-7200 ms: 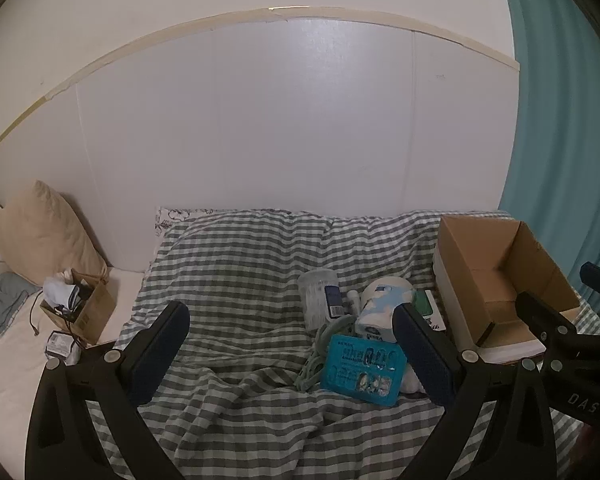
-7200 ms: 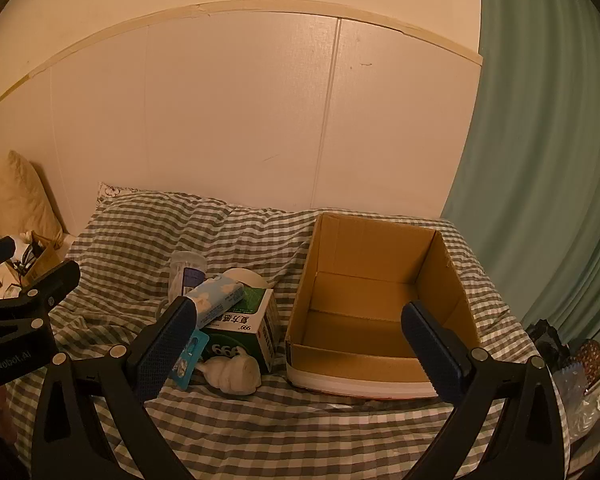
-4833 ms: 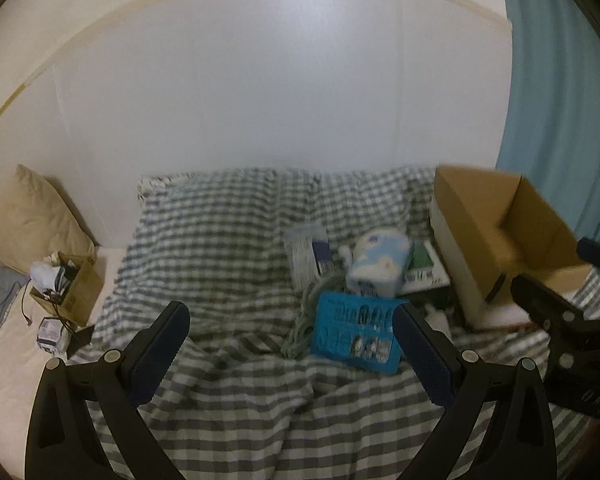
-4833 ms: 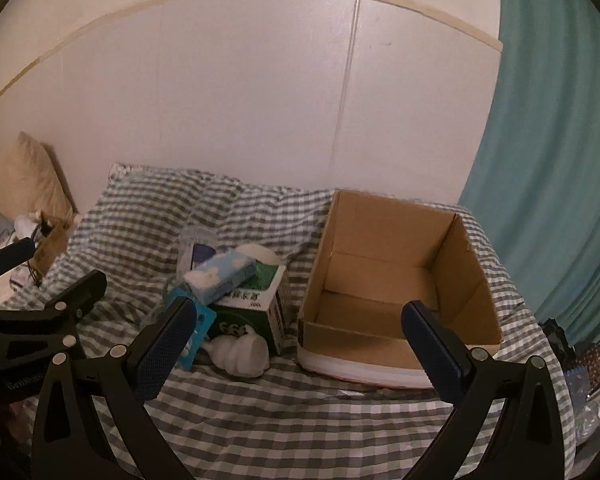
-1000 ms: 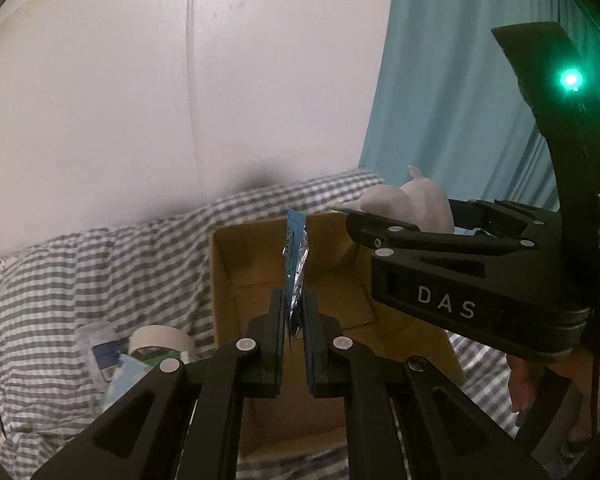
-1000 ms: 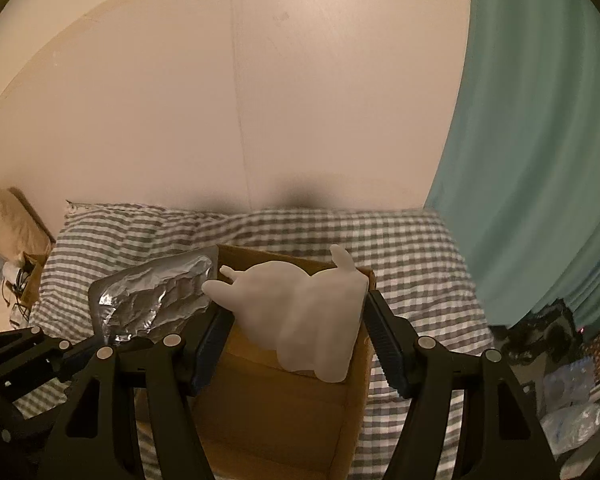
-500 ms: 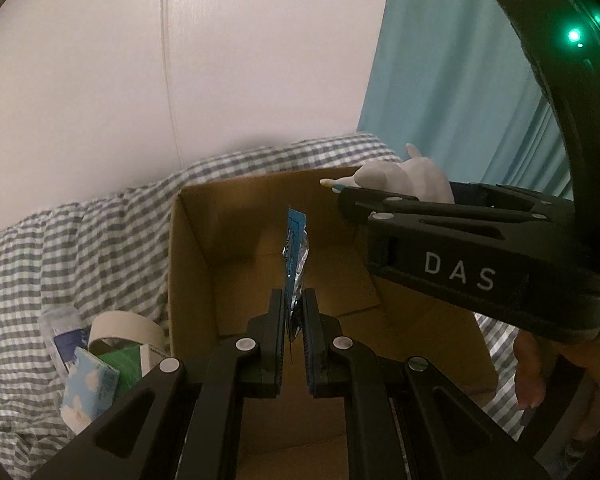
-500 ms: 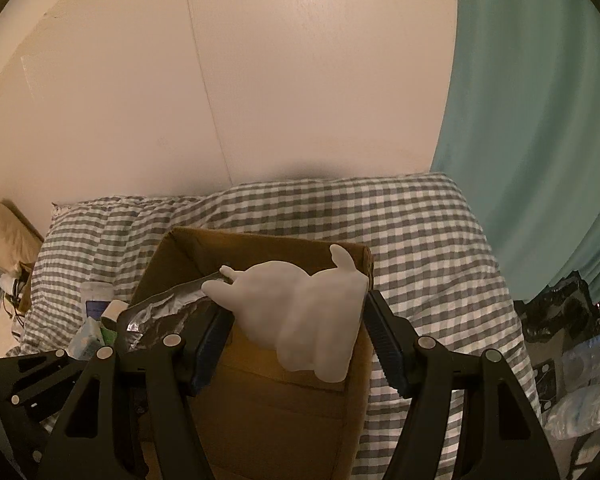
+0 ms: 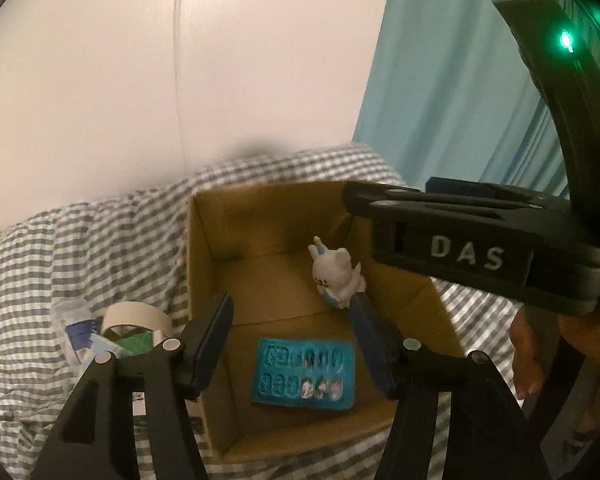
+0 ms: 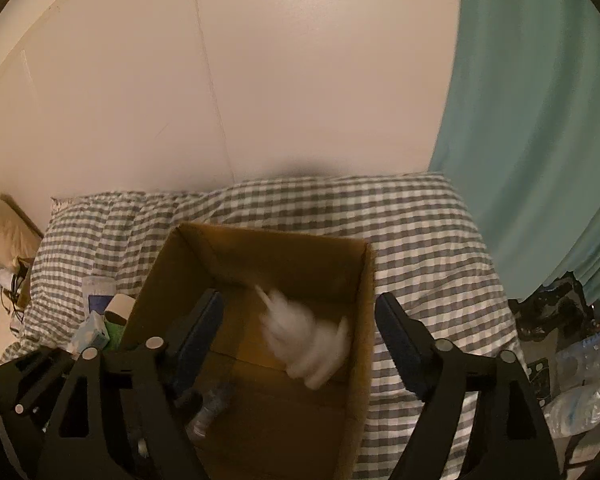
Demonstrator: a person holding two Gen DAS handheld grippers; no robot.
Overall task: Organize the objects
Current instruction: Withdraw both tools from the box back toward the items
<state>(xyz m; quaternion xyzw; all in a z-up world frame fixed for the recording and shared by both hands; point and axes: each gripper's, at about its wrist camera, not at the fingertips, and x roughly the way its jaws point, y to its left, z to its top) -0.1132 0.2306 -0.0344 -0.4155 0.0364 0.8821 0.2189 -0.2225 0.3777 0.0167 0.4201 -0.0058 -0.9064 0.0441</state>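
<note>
An open cardboard box (image 9: 204,264) stands on the checked bedspread. A teal blister pack (image 9: 304,380) lies flat on its floor, below my left gripper (image 9: 292,344), whose jaws are opening with nothing pressed between them. A white unicorn toy (image 9: 338,276) is inside the box near its right wall. In the right wrist view the toy (image 10: 304,340) is a motion blur inside the box (image 10: 260,256), free of the pads. My right gripper (image 10: 300,340) hangs over the box with its jaws opening. Its black body (image 9: 460,256) crosses the left wrist view.
Left of the box lie a tape roll (image 9: 132,312), a green carton, a tissue pack (image 10: 90,334) and a clear jar (image 9: 70,312). A teal curtain (image 10: 540,120) hangs on the right, with bags and plastic bottles (image 10: 580,360) below it. A person's hand (image 9: 528,360) holds the right gripper.
Both grippers have opened. The blister pack left the left gripper and now lies on the box floor. The white toy left the right gripper and dropped into the box.
</note>
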